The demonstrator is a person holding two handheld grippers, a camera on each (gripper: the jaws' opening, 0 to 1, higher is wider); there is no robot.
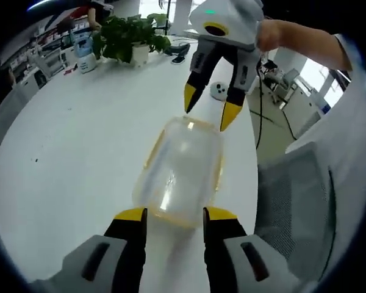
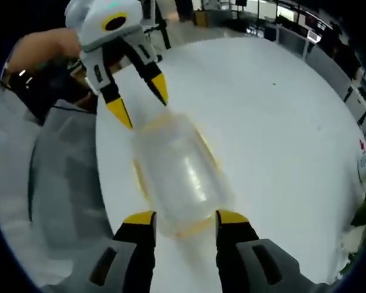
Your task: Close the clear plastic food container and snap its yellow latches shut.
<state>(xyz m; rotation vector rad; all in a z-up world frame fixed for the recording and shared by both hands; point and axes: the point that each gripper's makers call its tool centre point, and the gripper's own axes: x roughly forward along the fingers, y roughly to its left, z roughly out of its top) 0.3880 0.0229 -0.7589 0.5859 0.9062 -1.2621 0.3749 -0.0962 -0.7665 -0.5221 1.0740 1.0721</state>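
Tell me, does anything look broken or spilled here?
Nothing stands out. The clear container sits flat on the white table between the open left gripper and open right gripper, with no spill or crack showing.

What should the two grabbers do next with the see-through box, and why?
Probably press the end latches shut. The clear container lies on the white table with its lid seemingly already on, and the left gripper and right gripper sit open at its opposite short ends, by the yellow edging. Whether any latch is already snapped is unclear.

Bright even light; right gripper view blurred, edges warped.
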